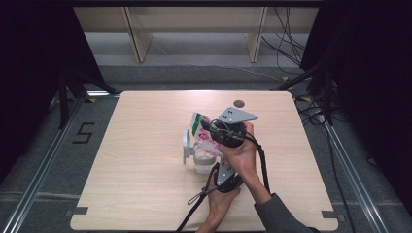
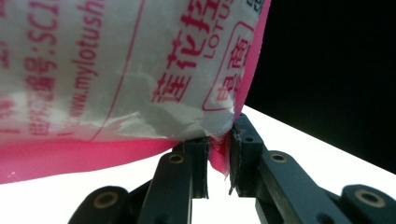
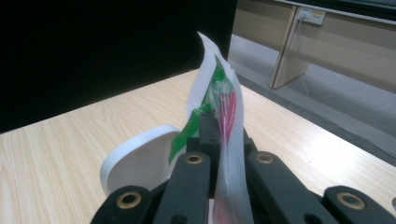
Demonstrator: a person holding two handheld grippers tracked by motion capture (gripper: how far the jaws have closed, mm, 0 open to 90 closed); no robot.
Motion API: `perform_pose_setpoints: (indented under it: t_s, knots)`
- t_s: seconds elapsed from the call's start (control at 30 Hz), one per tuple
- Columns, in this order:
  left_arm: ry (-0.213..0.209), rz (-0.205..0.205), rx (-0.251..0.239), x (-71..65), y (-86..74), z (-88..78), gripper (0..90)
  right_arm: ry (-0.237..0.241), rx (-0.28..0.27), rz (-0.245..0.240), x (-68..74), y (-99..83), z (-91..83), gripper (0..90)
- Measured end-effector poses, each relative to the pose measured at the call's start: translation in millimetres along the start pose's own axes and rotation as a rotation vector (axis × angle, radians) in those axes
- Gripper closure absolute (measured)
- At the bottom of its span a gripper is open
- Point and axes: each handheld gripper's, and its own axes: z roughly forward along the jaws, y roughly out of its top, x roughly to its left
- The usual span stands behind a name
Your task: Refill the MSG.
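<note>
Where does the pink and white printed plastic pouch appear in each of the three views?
High view: the pink and white printed plastic pouch is at table centre, above the clear container.
Left gripper view: upper left, its corner pinched.
Right gripper view: centre, edge-on.
Shared landmark: the light wooden table.

The right gripper point(image 1: 210, 127) carries a grey three-cornered plate point(image 1: 236, 115) with small dark screw holes above a round black body. The left gripper point(image 1: 214, 156) has a pale grey metal plate and a black cable point(image 1: 194, 208) looping off its rear. In the gripper views the jaws are matt black bars joined by brass-ringed pivots. A dark grey sleeve point(image 1: 279, 216) covers the right forearm.
</note>
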Motion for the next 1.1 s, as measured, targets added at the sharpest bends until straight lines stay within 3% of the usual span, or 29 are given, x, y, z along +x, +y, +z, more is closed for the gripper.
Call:
perform_pose_setpoints:
  t_s: [0.03, 0.1, 0.17, 0.2, 1.1]
  knots:
    - [0.01, -0.002, 0.006, 0.1, 0.3, -0.7, 78.9, -0.027, -0.001, -0.021, -0.6, 0.2, -0.5, 89.4]
    - [-0.015, -0.087, -0.068, -5.8, 0.1, 4.4, 78.9, -0.018, 0.003, -0.017, -0.1, 0.2, 0.2, 89.4]
    - [-0.027, -0.092, -0.084, -7.1, 0.2, 5.0, 78.9, -0.018, 0.006, -0.016, 0.7, 0.2, 0.5, 89.4]
    - [-0.012, 0.036, 0.026, 1.6, 1.1, -1.6, 78.8, -0.022, 0.008, -0.003, 2.1, 0.2, 0.5, 89.4]
    - [-0.01, 0.036, 0.024, 2.4, 1.7, -1.2, 78.9, -0.003, -0.002, -0.025, 0.3, 0.6, 3.2, 89.0]
